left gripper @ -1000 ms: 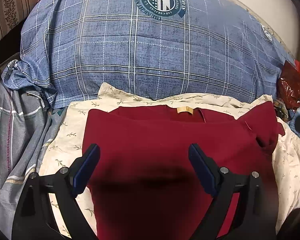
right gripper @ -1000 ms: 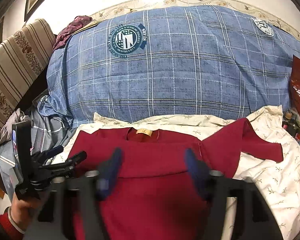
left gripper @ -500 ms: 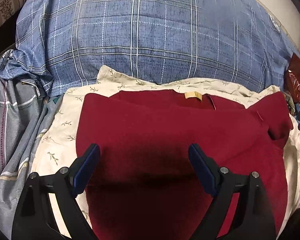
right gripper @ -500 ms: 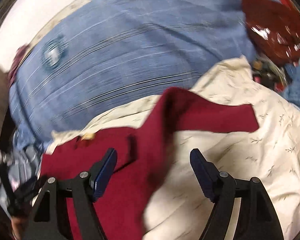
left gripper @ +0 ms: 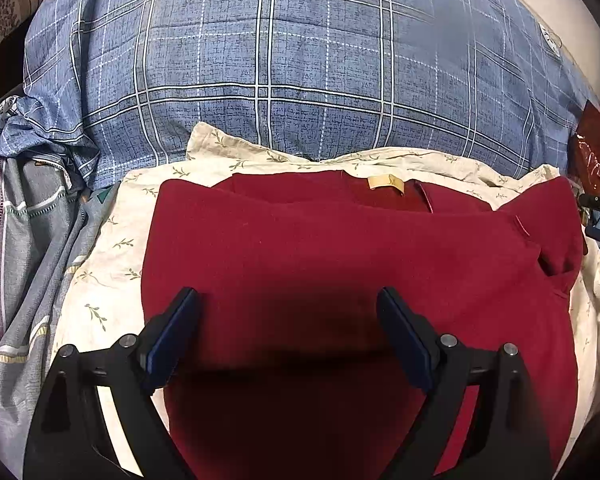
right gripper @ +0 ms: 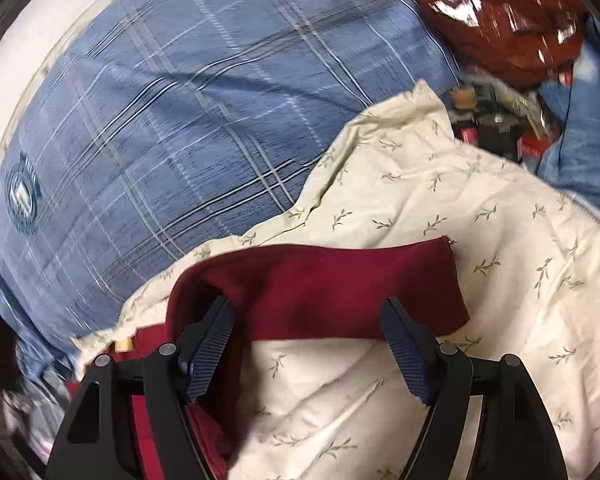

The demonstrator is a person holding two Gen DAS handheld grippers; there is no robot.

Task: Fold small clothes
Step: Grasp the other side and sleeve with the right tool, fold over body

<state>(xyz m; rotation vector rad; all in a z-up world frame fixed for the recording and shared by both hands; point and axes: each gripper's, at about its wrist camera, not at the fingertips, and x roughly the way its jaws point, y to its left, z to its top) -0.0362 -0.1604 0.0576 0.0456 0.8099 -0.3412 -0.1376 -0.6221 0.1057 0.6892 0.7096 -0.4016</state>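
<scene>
Jaws of both grippers, left (left gripper: 288, 336) and right (right gripper: 308, 344), gape over red garment (left gripper: 340, 264).

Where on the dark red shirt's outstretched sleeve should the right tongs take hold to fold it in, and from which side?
Grip the sleeve at its free cuff end, coming from the outer side over the cream floral sheet. That end lies flat and exposed, so the open right tongs could probably pinch it and carry it inward.

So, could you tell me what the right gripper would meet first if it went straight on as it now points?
Most likely the red sleeve lying across the cream floral cloth, directly ahead of the open right gripper; depth is unclear.
</scene>
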